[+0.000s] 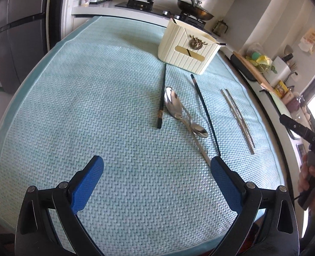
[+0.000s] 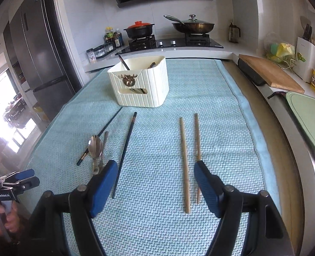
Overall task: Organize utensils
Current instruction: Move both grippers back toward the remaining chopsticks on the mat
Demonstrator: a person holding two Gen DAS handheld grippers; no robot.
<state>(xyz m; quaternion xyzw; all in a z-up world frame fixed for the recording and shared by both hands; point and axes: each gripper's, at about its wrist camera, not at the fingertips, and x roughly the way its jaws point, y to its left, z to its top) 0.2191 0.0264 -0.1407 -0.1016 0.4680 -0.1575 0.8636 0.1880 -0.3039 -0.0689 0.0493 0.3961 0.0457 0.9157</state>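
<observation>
Behind right tool (image 2: 156, 166), spread empty | wooden chopstick (image 2: 197, 140) partly hidden | left tool (image 1: 157, 164) spread empty

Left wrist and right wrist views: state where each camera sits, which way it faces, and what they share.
Left wrist view: on the left hand-held gripper, angled down over the mat toward spoons and the cream box; its open blue fingers show, and the other hand at right.
Right wrist view: on the right hand-held gripper, facing the pale chopsticks, box and stove; open fingers show.
Shared: mat, box, spoons, dark chopsticks, stove.
</observation>
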